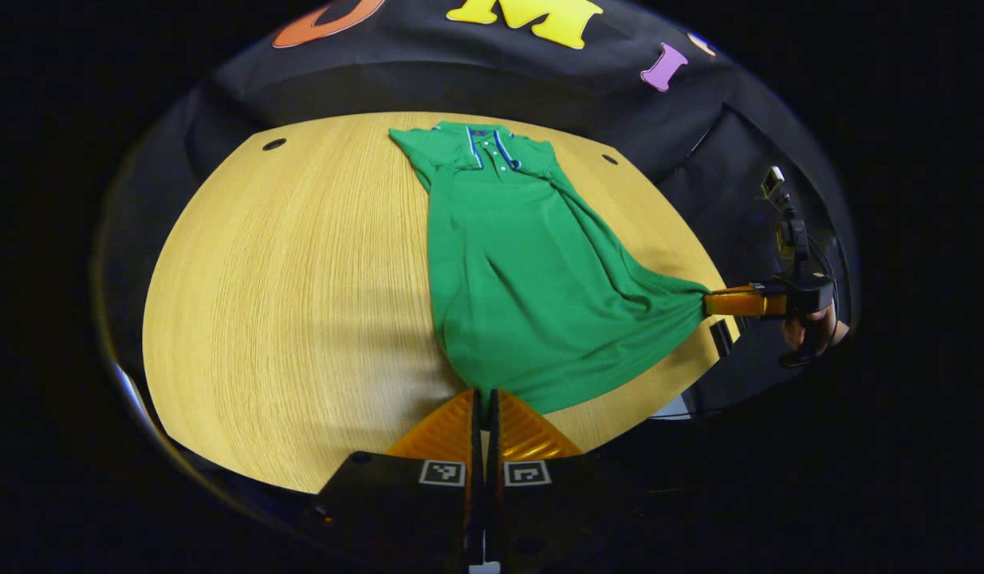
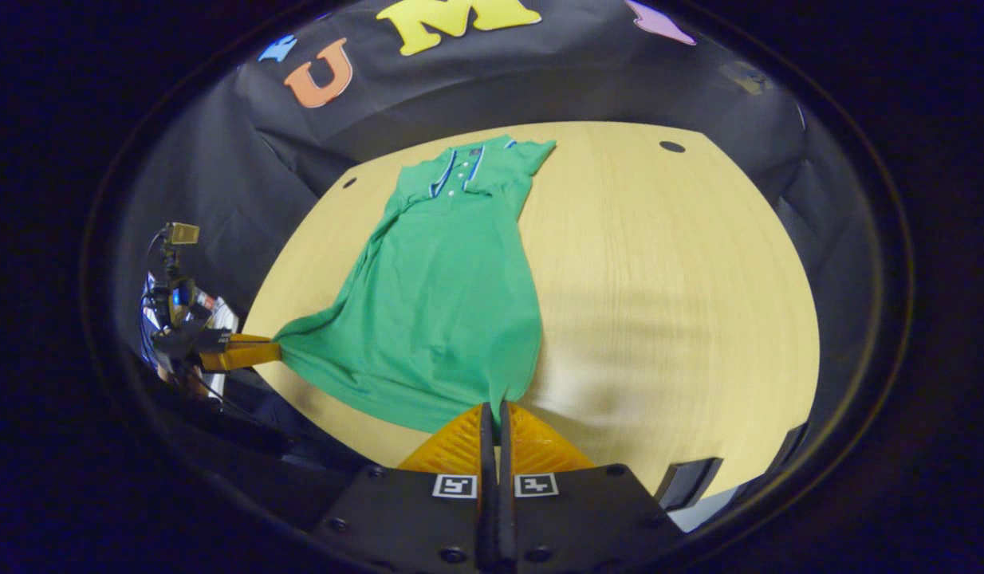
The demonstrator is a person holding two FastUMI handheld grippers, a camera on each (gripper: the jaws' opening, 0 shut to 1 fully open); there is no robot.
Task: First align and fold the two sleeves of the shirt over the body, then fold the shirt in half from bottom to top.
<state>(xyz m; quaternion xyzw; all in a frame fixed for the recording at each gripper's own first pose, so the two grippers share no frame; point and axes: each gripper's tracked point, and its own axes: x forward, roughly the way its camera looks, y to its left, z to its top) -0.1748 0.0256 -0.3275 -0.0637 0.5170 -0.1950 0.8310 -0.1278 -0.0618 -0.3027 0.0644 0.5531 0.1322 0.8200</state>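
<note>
A green polo shirt lies lengthwise on the wooden table, collar at the far end and both sleeves tucked over the body. My left gripper is shut on one bottom hem corner, near the table's front edge. My right gripper pinches the other hem corner and pulls the cloth taut sideways to the table's edge. In the right gripper view, the right gripper clamps its corner, while the left gripper holds the far-left corner.
Small round holes mark the table's far corners. A hand holds the right gripper beyond the table's edge. A dark block sits at the near right edge. Bare wood spreads on both sides of the shirt.
</note>
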